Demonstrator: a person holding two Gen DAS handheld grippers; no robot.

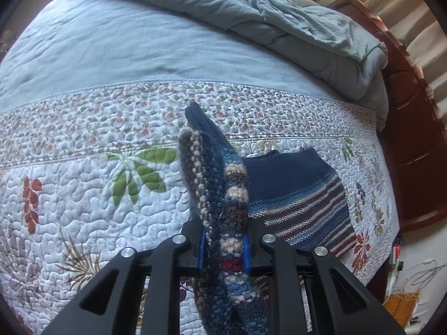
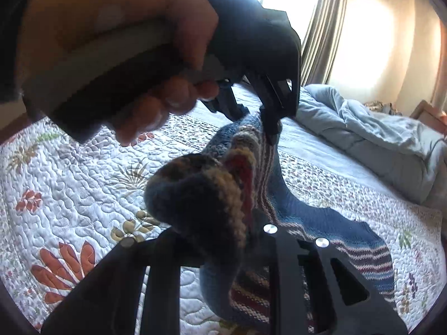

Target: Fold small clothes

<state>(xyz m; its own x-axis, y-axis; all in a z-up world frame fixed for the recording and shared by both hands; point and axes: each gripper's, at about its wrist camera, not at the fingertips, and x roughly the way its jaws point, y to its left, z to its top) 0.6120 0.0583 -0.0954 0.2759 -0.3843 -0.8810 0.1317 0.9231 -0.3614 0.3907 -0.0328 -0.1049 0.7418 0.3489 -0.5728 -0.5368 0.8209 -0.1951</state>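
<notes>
A small knitted sweater (image 1: 296, 192), navy with blue, brown and cream stripes, lies partly on the floral quilt (image 1: 92, 184). My left gripper (image 1: 225, 248) is shut on a bunched striped part of the sweater that sticks up between its blue pads. In the right wrist view the left gripper (image 2: 268, 128) holds the sweater (image 2: 357, 240) up from above. My right gripper (image 2: 223, 237) is shut on a thick fold of the same sweater, which hides its fingertips. The rest of the garment trails down onto the quilt (image 2: 64, 195).
A rumpled grey-blue duvet (image 1: 293, 25) is piled at the far side of the bed. A dark wooden bed frame (image 1: 413, 139) runs along the right. Cables and clutter (image 1: 405, 293) lie on the floor. Curtains (image 2: 324, 28) hang by a bright window.
</notes>
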